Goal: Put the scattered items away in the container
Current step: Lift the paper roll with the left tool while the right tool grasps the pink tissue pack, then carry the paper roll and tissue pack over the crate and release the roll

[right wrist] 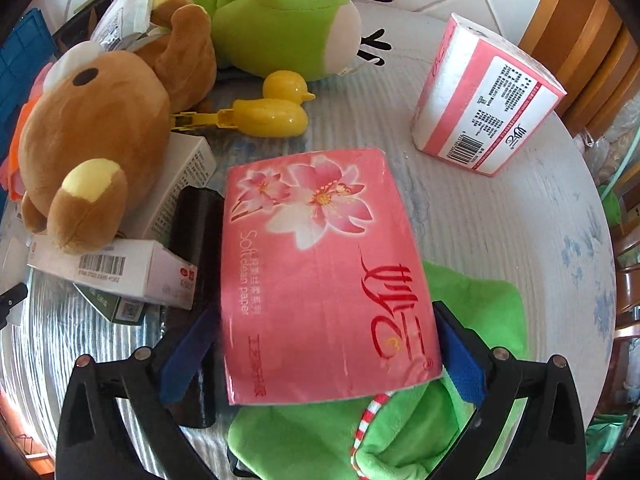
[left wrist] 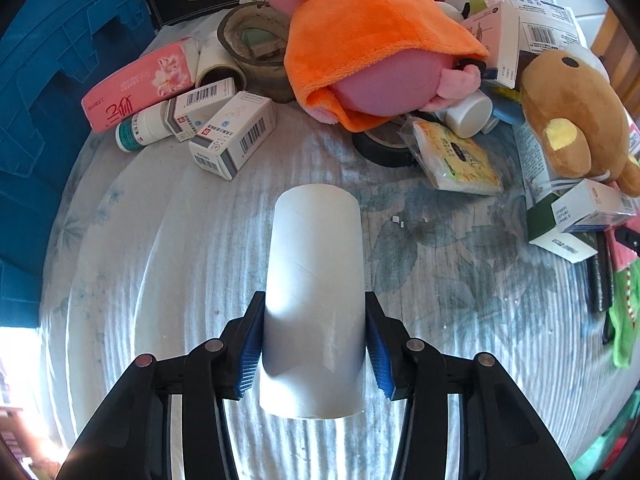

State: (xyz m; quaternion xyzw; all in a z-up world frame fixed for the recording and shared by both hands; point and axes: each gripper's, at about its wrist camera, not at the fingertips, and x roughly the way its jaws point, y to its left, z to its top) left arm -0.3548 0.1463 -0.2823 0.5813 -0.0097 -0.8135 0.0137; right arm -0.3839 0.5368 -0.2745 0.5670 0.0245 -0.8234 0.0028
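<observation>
The left gripper [left wrist: 314,344] pinches a white cardboard tube [left wrist: 316,296] between its blue pads, gripping its sides near the close end; the tube points away over the tablecloth [left wrist: 160,280]. It looks light and hollow, so a hard squeeze would likely crush it. Beyond it lie white medicine boxes [left wrist: 232,136], a pink tissue pack [left wrist: 140,88], and an orange and pink plush toy [left wrist: 372,48]. A blue crate [left wrist: 48,100] stands at the left edge of the table, probably the container.

The right gripper [right wrist: 320,344] has its fingers either side of a pink tissue packet [right wrist: 320,272], pressing on its long edges. The packet looks soft, light and slippery in its plastic wrap. Under it lies a green cloth [right wrist: 472,312]; a black roll [right wrist: 200,240] touches its left side. A brown teddy bear [right wrist: 92,136], a yellow duck clip [right wrist: 272,112] and a second tissue pack [right wrist: 484,96] crowd around
</observation>
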